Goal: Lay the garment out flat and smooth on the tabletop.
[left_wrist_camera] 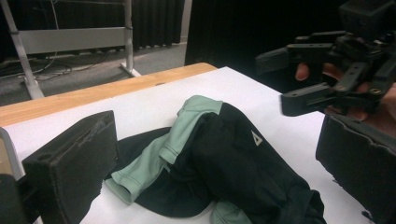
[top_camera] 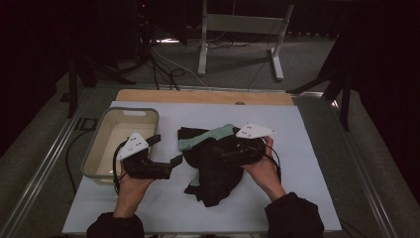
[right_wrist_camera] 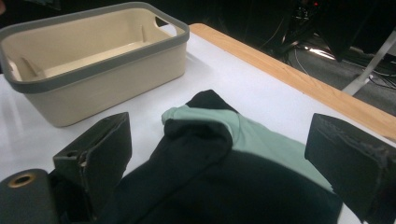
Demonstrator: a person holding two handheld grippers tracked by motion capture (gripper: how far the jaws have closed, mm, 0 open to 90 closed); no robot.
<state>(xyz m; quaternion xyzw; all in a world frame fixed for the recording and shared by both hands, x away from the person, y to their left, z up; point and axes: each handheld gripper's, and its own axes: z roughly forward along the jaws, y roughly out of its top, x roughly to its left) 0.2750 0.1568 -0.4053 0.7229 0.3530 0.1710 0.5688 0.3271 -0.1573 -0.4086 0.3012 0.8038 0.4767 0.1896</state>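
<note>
1. Just right of the beige bin [top_camera: 106, 130], on the white table cover [top_camera: 297, 198], a crumpled black and mint-green garment [top_camera: 213, 163] is seen lying loose, apart from the bin's wall
2. Between bin and garment the left gripper [top_camera: 173, 161] is held with its jaws spread wide and nothing between them; in the left gripper view the garment [left_wrist_camera: 224, 158] is framed by the two pads
3. Over the garment's far side from the bin the right gripper [top_camera: 225, 152] is poised, jaws likewise wide and empty, the cloth [right_wrist_camera: 219, 154] lying between them in the right gripper view
4. A thin pinch is judged the main risk: if only the top fold is caught, the garment could slip free or unfurl when lifted
5. A trailing sleeve could be dragged over the bin's grey rim [right_wrist_camera: 112, 51] and left hanging outside
6. The light bin could be pushed along the cover if it is struck by the left gripper, since it sits close beside it
</note>
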